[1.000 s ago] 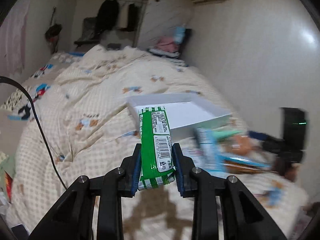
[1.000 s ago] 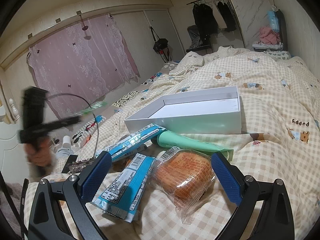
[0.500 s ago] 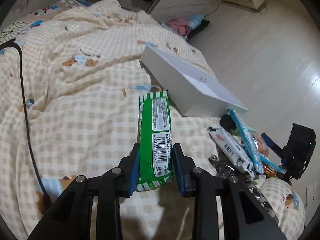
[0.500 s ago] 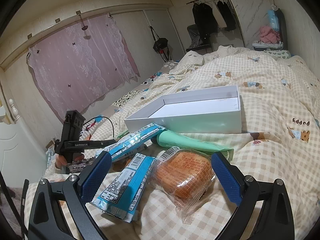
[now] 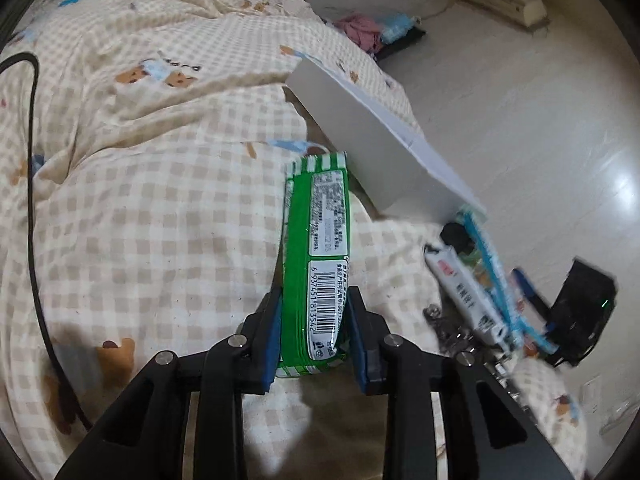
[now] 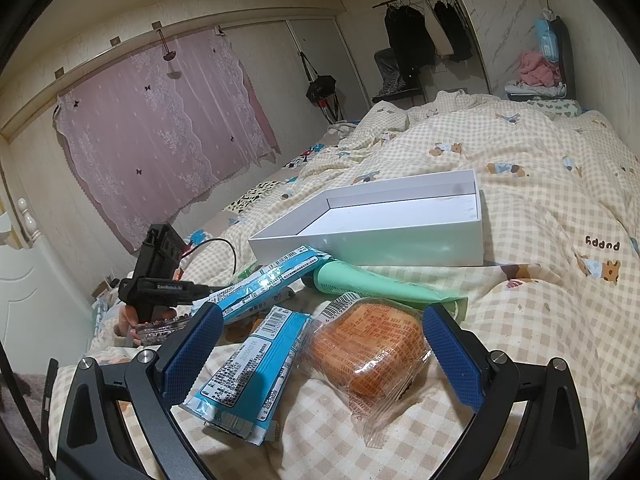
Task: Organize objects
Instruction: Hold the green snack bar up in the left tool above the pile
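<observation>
Green packet (image 5: 316, 256), barcode label facing up, sits pinched in the left claw (image 5: 314, 340), now lower over the bed (image 5: 160, 200); right claw (image 6: 320, 356) stays spread.

The left claw (image 5: 314, 334), clamped on the green pack (image 5: 316, 256), has come down toward the bed (image 5: 160, 208) and rolled, so in its view the white box (image 5: 360, 140) now slants from 12 toward 3 o'clock. In the right view, that claw (image 6: 160, 284) has dropped from about 9 o'clock down beside the snacks (image 6: 256, 364).
</observation>
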A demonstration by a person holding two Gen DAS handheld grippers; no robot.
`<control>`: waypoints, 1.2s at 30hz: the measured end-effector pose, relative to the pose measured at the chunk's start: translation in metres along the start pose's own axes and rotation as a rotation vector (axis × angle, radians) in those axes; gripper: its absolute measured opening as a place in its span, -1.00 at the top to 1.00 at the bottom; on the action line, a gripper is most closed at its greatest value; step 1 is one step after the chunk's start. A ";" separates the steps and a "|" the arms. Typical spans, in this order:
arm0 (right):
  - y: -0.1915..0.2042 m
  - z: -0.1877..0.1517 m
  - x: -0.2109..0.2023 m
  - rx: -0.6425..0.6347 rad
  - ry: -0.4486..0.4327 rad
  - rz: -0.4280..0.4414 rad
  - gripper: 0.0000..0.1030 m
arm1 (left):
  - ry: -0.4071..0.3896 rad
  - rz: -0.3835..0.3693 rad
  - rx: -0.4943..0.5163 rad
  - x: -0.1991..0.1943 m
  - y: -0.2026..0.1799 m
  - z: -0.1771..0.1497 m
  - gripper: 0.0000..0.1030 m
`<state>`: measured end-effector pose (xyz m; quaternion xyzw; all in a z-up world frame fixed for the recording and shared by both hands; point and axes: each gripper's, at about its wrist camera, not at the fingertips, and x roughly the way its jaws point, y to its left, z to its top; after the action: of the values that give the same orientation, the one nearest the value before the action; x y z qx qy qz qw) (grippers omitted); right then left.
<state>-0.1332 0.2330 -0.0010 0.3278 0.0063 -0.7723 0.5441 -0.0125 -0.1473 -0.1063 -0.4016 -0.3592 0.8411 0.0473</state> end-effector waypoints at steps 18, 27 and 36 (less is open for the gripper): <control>0.000 -0.001 0.001 0.003 0.001 0.002 -0.96 | -0.467 0.108 -0.099 -0.072 -0.046 0.037 0.39; -0.001 0.000 0.001 0.003 0.002 0.002 -0.96 | -0.518 0.230 0.316 -0.079 -0.132 0.002 0.39; -0.001 -0.001 0.001 0.007 0.002 0.004 -0.96 | -0.541 0.265 0.452 -0.085 -0.171 -0.029 0.39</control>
<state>-0.1341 0.2324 -0.0026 0.3304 0.0038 -0.7711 0.5443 0.0297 -0.0362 0.0458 -0.1875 -0.1091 0.9736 -0.0712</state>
